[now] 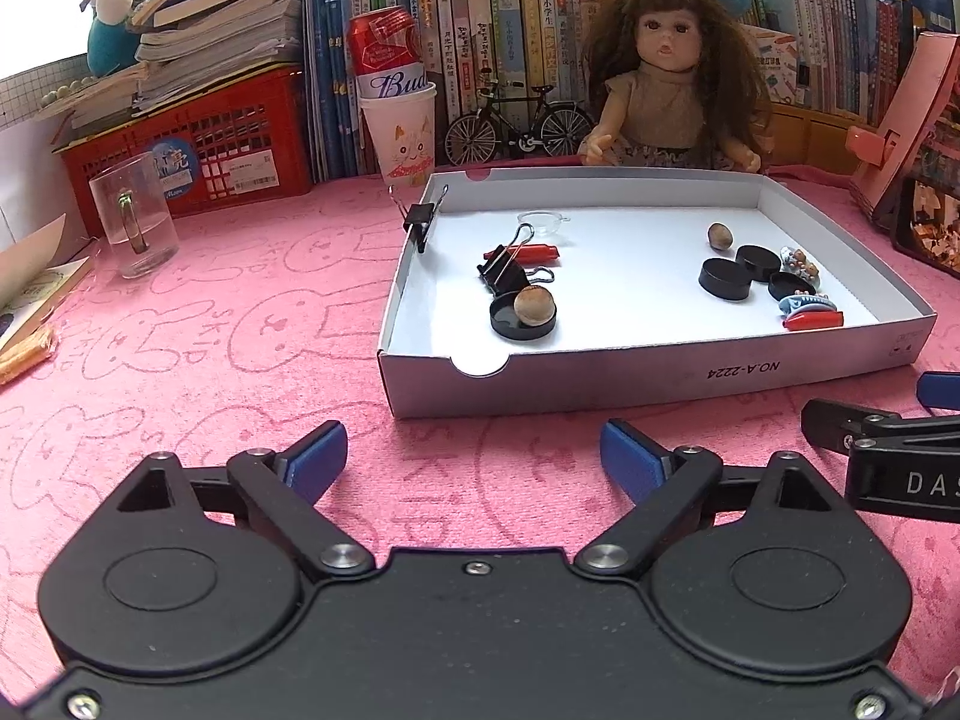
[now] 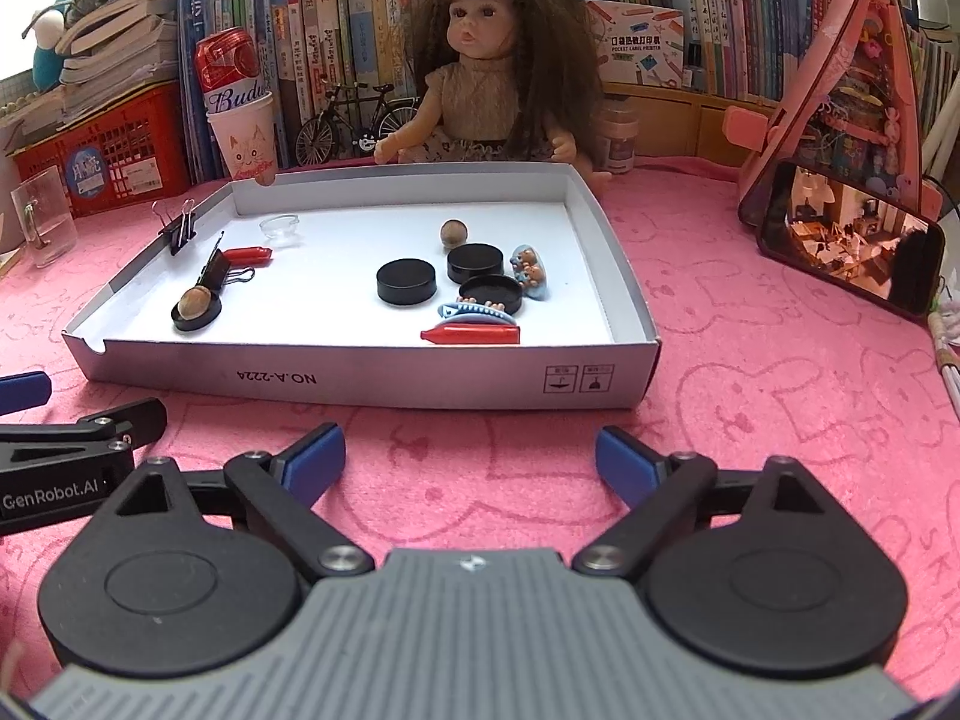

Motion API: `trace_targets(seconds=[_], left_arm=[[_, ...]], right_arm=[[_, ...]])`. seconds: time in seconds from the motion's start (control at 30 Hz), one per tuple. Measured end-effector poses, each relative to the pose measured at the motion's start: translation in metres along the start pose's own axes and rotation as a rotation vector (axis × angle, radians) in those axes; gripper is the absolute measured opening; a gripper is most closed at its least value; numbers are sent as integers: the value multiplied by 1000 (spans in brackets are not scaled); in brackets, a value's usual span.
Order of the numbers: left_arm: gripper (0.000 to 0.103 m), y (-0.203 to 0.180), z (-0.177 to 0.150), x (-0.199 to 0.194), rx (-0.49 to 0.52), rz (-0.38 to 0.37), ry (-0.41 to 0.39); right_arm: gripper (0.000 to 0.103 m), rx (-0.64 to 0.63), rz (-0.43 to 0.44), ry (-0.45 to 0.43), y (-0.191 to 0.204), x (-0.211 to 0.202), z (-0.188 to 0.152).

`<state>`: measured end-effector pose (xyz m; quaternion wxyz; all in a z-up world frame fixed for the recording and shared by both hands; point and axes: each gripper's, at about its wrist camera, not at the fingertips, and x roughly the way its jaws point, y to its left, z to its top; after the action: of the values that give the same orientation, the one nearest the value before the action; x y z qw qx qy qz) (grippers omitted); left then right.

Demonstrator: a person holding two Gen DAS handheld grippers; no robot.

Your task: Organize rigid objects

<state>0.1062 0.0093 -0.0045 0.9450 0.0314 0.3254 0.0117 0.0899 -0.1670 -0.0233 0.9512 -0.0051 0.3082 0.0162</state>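
Two loose clusters sit in the white box (image 1: 660, 384) from my left view: clips, a red tube (image 1: 531, 252) and a nut on a black lid (image 1: 522, 317) at one side, black caps (image 1: 725, 279) at the other. My left gripper (image 1: 474, 450) hangs spread and empty over the pink cloth (image 1: 210, 360), short of the box; my right one is cut off at the edge.

From the right view, my right gripper (image 2: 471, 456) gapes empty too. A blue figurine (image 2: 529, 273) beside the caps is too small to make out.
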Motion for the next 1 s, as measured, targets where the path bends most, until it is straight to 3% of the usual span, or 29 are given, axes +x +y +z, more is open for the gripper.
trace_targets(seconds=[0.27,1.0], left_arm=[[97,10,0,5,-58,-26,24],[103,11,0,7,-69,-15,35]], right_arm=[[103,-11,8,10,3,3,0],[103,-15,8,14,3,3,0]])
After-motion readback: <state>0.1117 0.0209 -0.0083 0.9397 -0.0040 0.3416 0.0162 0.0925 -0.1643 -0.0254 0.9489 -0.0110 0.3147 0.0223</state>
